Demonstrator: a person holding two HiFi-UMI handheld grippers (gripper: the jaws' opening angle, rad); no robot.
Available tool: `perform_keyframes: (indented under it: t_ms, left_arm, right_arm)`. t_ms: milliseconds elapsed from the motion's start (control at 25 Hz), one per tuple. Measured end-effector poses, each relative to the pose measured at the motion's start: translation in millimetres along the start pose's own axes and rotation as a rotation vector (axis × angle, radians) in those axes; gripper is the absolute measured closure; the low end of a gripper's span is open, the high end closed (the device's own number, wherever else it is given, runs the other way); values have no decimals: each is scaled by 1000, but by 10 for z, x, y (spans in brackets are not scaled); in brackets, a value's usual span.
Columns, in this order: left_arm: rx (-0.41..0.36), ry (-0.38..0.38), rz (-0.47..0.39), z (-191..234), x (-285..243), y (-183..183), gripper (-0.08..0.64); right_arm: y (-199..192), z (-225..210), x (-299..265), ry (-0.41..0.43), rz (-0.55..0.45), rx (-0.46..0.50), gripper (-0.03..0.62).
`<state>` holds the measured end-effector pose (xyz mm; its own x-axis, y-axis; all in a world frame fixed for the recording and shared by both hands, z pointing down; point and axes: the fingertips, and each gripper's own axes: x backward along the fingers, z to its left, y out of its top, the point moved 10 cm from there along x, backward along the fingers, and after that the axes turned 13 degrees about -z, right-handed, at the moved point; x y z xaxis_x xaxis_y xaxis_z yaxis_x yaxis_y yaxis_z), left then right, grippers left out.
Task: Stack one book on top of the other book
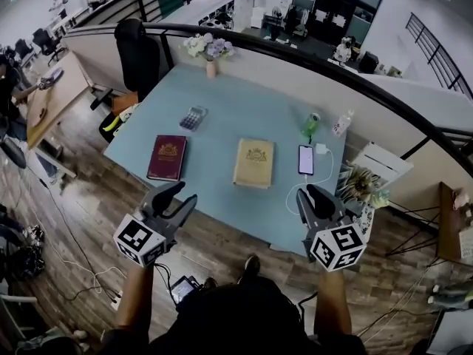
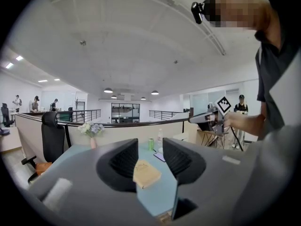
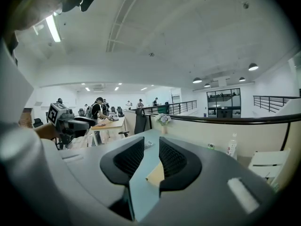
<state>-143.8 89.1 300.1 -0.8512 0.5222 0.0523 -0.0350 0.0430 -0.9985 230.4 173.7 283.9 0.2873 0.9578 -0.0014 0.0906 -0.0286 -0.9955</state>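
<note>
A dark red book (image 1: 167, 157) lies flat on the light blue table (image 1: 236, 102), left of centre. A tan book (image 1: 254, 163) lies flat to its right and shows between the jaws in both gripper views (image 2: 146, 173) (image 3: 155, 174). My left gripper (image 1: 179, 197) hangs at the table's near edge, in front of the red book, open with nothing between its fingers. My right gripper (image 1: 309, 198) hovers at the near right edge, close to the tan book's right, its jaws a narrow gap apart and empty.
On the table also stand a calculator (image 1: 193, 117), a flower vase (image 1: 211, 58), a green can (image 1: 310, 125), a clear bottle (image 1: 341, 123) and a phone (image 1: 306, 159) on a white charging cable. A black chair (image 1: 137, 50) stands at the far left corner. Cables lie on the wooden floor.
</note>
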Motion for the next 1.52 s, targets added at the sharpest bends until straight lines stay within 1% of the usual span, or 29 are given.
perform_keyframes:
  t_ms: [320, 480, 600, 760, 960, 1120, 1200, 1360, 1520]
  left_arm:
    - [-8, 71, 34, -66, -321, -38, 391]
    - [12, 108, 66, -130, -493, -13, 391]
    - [-14, 120, 59, -98, -584, -105, 391]
    - [-9, 128, 67, -98, -721, -137, 391]
    - [4, 122, 80, -28, -864, -232, 391]
    - [38, 107, 82, 141, -963, -377, 391]
    - [72, 93, 73, 250, -1022, -467, 391]
    - [85, 45, 96, 488, -1203, -652, 391]
    - [143, 9, 107, 709, -1391, -885, 391]
  right_arm:
    - [-71, -443, -281, 78, 8, -30, 512]
    - [-126, -618, -384, 114, 17, -42, 512]
    - [-166, -716, -458, 140, 22, -50, 511]
    - [-220, -823, -536, 158, 33, -58, 511]
    - [-321, -922, -637, 153, 55, -70, 509]
    - [-412, -915, -750, 136, 80, -75, 509]
    - [-452, -894, -804, 119, 92, -74, 508]
    - [-563, -875, -940, 80, 117, -89, 508]
    - [-707, -849, -1079, 45, 159, -104, 508]
